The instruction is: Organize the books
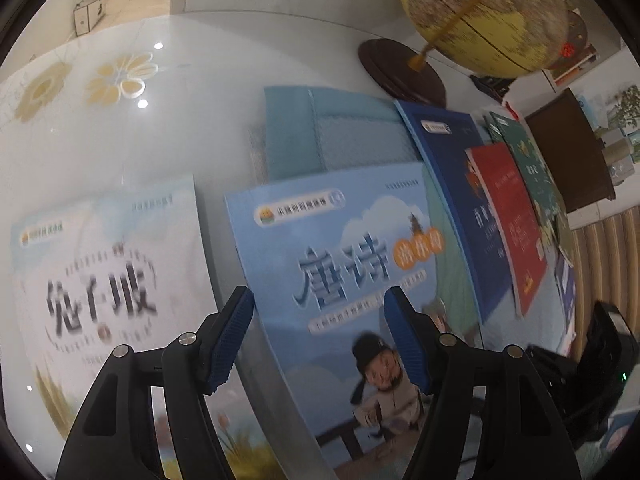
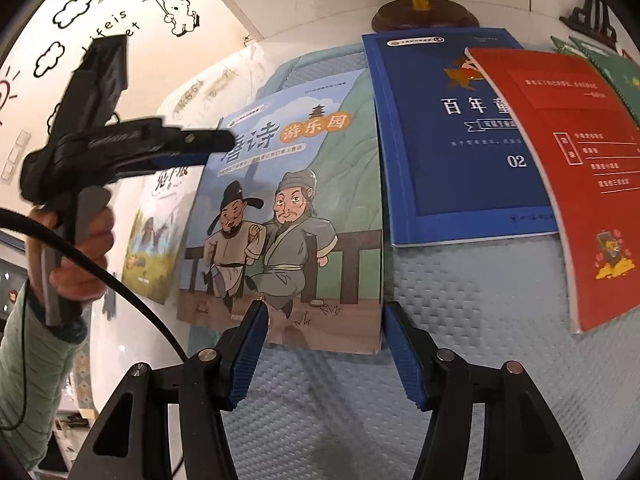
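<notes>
Claws apart over books spread on the counter.

Left claw (image 1: 318,332) stands open above the light-blue poetry book (image 1: 340,264), gripping nothing; whether a pad touches the cover is unclear. Right claw (image 2: 326,350) gapes too, its tips just beside that book's near edge (image 2: 288,208). A pale book (image 1: 104,292) lies left of it (title blurred); a dark-blue book (image 2: 452,140) is partly covered by a red one (image 2: 580,168). Books rest on a quilted teal mat (image 2: 460,320) on the glossy white counter (image 1: 152,132), globe (image 1: 484,12) behind.
</notes>
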A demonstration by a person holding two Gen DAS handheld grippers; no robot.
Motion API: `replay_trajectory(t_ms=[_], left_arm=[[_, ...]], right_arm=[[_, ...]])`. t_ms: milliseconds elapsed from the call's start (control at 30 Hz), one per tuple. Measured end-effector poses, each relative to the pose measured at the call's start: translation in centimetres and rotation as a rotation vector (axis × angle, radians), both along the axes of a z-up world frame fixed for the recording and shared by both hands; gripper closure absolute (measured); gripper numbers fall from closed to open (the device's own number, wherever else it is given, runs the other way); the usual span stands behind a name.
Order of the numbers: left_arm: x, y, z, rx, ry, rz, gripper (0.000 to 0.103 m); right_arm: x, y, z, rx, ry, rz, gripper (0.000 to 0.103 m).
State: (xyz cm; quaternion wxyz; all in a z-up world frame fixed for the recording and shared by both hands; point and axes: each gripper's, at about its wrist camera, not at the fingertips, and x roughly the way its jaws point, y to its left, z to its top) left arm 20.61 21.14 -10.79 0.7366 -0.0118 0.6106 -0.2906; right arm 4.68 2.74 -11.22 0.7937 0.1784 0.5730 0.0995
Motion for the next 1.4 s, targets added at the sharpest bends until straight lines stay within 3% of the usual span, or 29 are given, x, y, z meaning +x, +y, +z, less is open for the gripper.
replay_trajectory(t_ms=[300,533,700,767,967,1133,1267,1333,1400], left_arm=[[-6.2,0.7,-0.1,0.007,0.002,-0.021,0.038],[-12.6,1.5,-0.2,-0.028,0.068,-0.07,0.038],[-14.7,3.3,-0.9,-0.003,0.057,0.04,0.038],[-15.0,3.2,-1.4,-0.041,0.084,0.049,0.04],[-16.6,2.0,-0.2,-0.047,0.056,0.041,0.045],[-18.4,1.6,2.9,-0.066,-0.017,0.007,0.045],[-17.8,1.2,1.5,-0.039,-0.032,0.019,0.048],[-17.3,1.5,0.8,-0.056,-0.008,0.044,0.059],[-17.2,2.3,0.7,-0.114,0.008,0.075,0.063]], right_arm=[[-3.3,1.1,0.3,-0.035,-0.005,0.084,0.047],[-7.2,1.4,0.6,-0.02,0.045,0.183,0.047],[-7.0,-1.0,0.6,-0.05,0.039,0.067,0.048],[-6.1,-0.4,0.0,-0.104,0.035,0.05,0.059],[-5.6,1.6,-0.1,-0.126,-0.01,0.061,0.066],[-6.1,0.4,-0.7,-0.06,-0.005,0.039,0.065],[-6.3,-0.7,-0.9,-0.008,0.001,0.02,0.065],[-6.6,-1.4,-0.9,0.007,0.005,0.011,0.064],[-7.1,-2.3,-0.9,0.018,0.007,-0.002,0.064]])
